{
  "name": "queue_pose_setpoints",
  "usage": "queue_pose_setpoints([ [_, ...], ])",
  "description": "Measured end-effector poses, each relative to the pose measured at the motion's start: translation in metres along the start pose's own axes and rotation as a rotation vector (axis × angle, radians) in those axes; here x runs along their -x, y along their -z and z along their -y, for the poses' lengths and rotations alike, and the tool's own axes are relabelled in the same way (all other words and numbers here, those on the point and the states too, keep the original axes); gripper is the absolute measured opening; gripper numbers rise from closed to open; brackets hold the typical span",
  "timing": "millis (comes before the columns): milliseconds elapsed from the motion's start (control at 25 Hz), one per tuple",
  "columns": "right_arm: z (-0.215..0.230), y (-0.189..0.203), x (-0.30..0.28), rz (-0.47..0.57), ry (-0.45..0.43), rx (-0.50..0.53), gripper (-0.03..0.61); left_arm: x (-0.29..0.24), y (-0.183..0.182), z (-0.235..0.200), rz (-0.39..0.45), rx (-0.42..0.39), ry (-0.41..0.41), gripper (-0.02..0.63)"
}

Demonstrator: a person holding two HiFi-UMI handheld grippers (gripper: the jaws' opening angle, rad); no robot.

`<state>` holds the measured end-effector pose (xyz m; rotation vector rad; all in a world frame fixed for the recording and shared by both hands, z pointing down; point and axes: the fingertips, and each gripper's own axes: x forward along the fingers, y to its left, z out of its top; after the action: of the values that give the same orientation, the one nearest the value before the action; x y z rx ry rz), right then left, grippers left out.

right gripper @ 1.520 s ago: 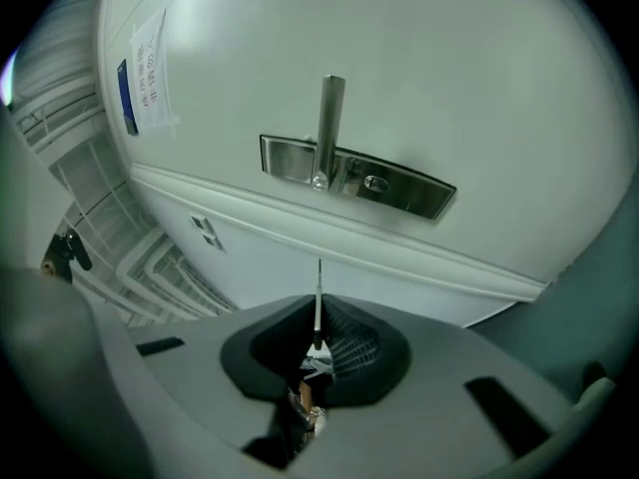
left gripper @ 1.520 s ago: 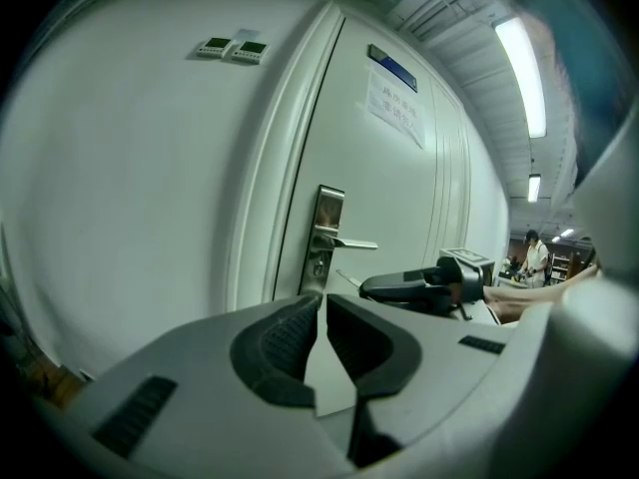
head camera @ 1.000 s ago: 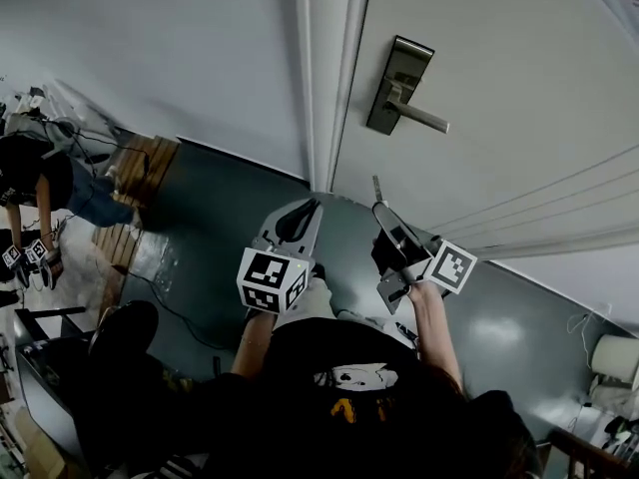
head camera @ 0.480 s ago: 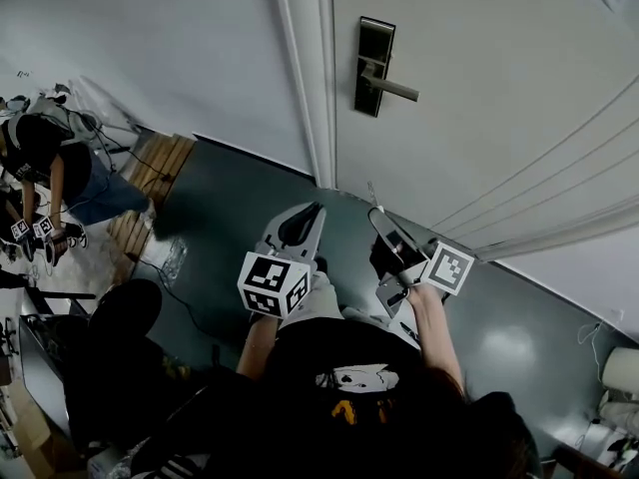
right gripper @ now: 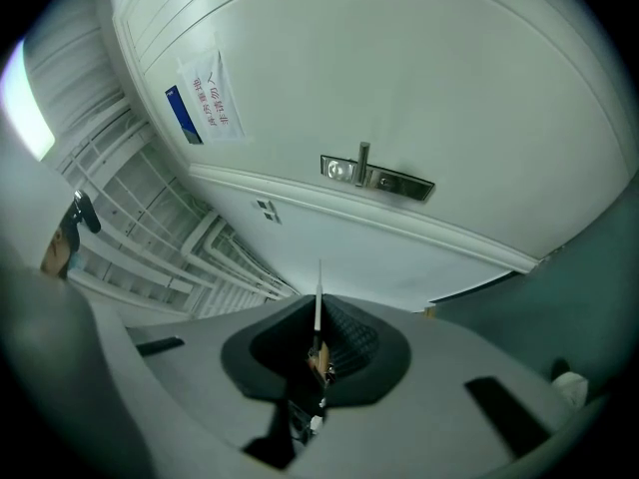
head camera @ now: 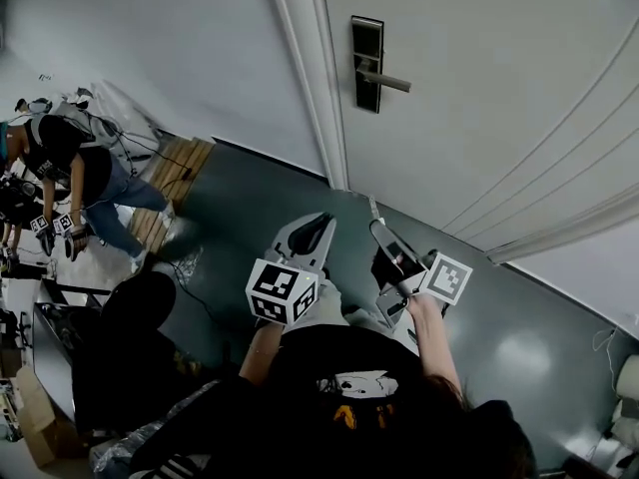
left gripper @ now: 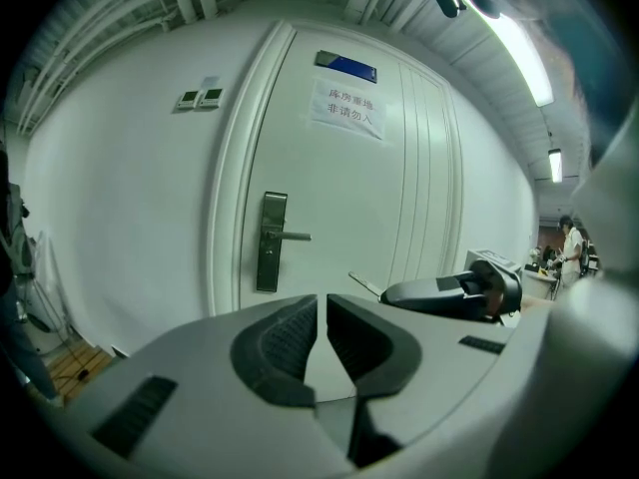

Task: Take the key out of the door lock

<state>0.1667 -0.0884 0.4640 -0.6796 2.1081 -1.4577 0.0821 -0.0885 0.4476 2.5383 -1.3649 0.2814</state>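
Observation:
The dark lock plate (head camera: 366,63) with its lever handle (head camera: 387,82) sits on the white door (head camera: 499,98); no key shows in it. My right gripper (head camera: 380,230) hangs well back from the door over the floor, shut on the key (head camera: 373,209), whose thin blade (right gripper: 319,295) sticks out past the pads towards the lock (right gripper: 374,176). The left gripper view shows that key (left gripper: 362,284) too. My left gripper (head camera: 318,226) is beside the right one, its jaws together with nothing between them (left gripper: 321,312), and it faces the lock plate (left gripper: 270,242).
A person (head camera: 70,163) holding grippers stands at the far left beside a wooden pallet (head camera: 178,173) and cables. The floor (head camera: 250,198) is dark green. A paper sign (left gripper: 346,108) hangs on the door, and wall switches (left gripper: 200,98) sit left of the frame (head camera: 310,78).
Both grippers have drawn back from the door, the right one still gripping the key. In the head view the lock has shifted up and left and stands more upright.

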Motion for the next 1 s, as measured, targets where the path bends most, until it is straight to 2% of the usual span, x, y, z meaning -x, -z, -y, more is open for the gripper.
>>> queue_pose_setpoints([
  [800, -0.004, 0.002, -0.008, -0.042, -0.01, -0.012, 0.021, 0.01, -0.001, 0.002, -0.035, 0.008, -0.028, 0.034],
  [880, -0.013, 0.012, -0.011, -0.036, -0.005, -0.013, 0.021, 0.023, -0.003, 0.0, -0.032, 0.007, -0.016, 0.034],
  [1000, -0.029, 0.047, -0.017, -0.017, 0.007, -0.007, 0.021, 0.059, 0.002, -0.01, -0.03, -0.006, 0.008, 0.034],
])
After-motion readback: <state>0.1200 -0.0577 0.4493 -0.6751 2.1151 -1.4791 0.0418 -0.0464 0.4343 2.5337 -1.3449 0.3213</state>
